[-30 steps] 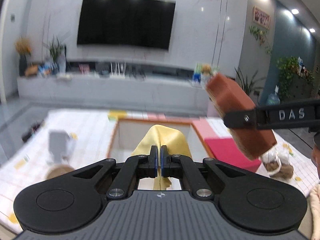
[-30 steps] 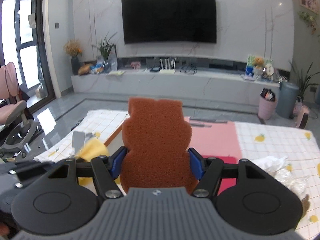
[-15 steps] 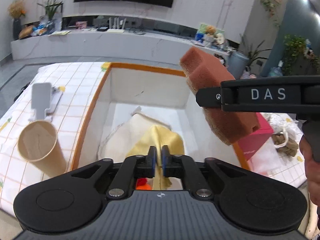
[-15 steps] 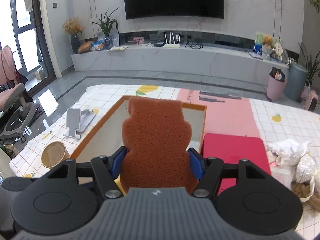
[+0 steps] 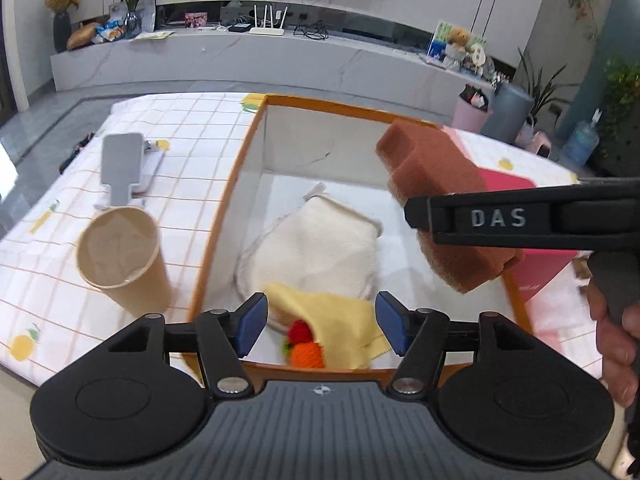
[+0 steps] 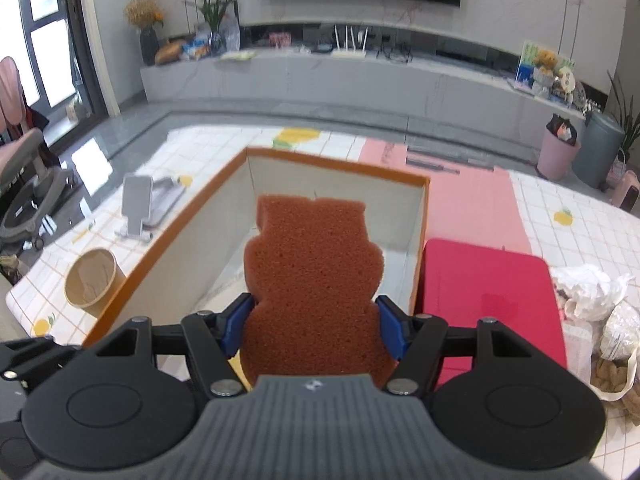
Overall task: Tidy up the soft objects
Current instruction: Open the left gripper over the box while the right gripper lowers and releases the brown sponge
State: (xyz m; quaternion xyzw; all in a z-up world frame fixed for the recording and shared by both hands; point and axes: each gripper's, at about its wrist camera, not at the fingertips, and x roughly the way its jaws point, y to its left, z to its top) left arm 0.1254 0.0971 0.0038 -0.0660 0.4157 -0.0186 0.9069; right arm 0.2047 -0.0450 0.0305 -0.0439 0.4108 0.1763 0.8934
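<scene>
Left gripper [image 5: 320, 326] opening over yellow cloth [image 5: 332, 320]; right gripper [image 6: 314, 326] grips sponge [image 6: 314, 276]

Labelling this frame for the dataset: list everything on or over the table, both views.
box: 1, orange rim, white inside, table centre
white cloth: 1, cream, on box floor
yellow cloth: 1, in box, near edge, below left jaws
knitted balls: red and orange, count unclear, under yellow cloth
sponge: 1, brown, bear-shaped, over box
paper cup: 1, tan, left of box
phone stand: 1, grey, beyond cup
red case: 1, right of box
bags: clear and white, far right
left gripper: jaws opening, nothing gripped
right gripper: clamped on sponge
hand: holds right gripper
</scene>
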